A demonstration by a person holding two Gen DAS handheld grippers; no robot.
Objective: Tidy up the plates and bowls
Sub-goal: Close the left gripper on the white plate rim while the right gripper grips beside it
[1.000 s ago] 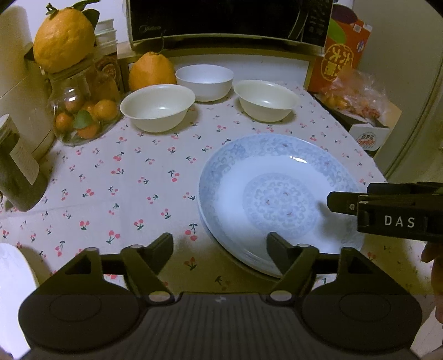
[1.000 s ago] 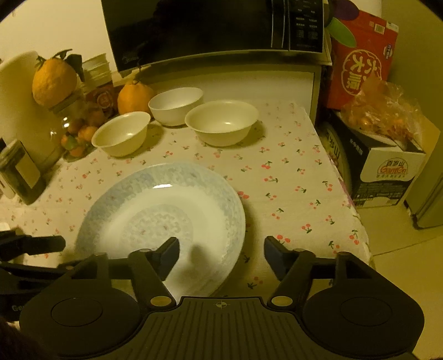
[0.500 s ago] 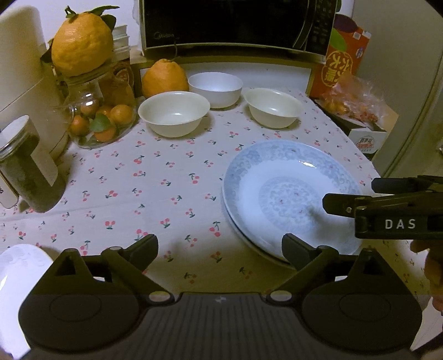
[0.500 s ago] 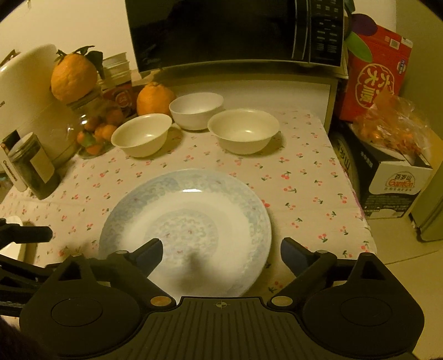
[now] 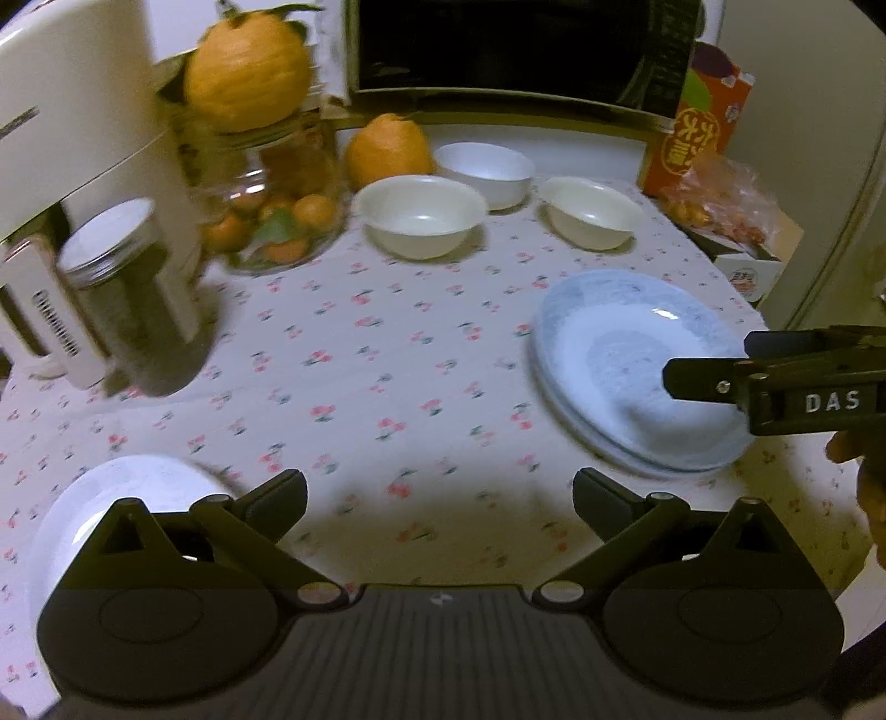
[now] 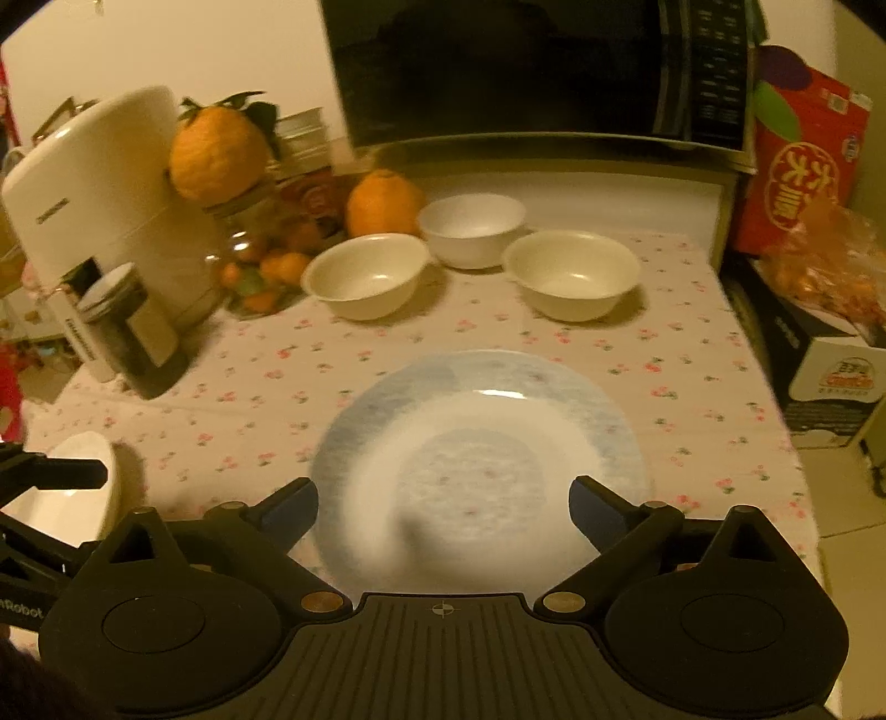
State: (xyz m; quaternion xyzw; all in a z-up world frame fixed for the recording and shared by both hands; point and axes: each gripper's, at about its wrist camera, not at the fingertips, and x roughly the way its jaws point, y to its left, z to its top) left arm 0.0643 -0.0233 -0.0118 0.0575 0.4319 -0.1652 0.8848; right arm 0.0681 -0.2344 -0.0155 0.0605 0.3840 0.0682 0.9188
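Note:
A stack of blue-patterned plates point(image 5: 620, 354) lies on the cherry-print tablecloth; it also shows in the right wrist view point(image 6: 482, 443). Three white bowls stand at the back: left point(image 5: 421, 221), middle point(image 5: 487, 171), right point(image 5: 590, 210). A fourth white bowl point(image 5: 111, 498) sits at the near left, also in the right wrist view point(image 6: 72, 493). My left gripper point(image 5: 440, 498) is open and empty over bare cloth, right of that bowl. My right gripper point(image 6: 443, 507) is open and empty over the plates' near edge; it shows from the side in the left wrist view point(image 5: 775, 382).
A glass jar of small oranges point(image 5: 266, 221) with a big citrus on top, a dark lidded jar point(image 5: 133, 299) and a white appliance point(image 5: 83, 122) stand at the left. A microwave point(image 5: 515, 50) is behind the bowls. Boxes and a bag point(image 6: 819, 277) sit beyond the table's right edge.
Both grippers have pulled back and opened wider. My left gripper swung left, away from the plates, bringing the near-left bowl into view. The plates stay put.

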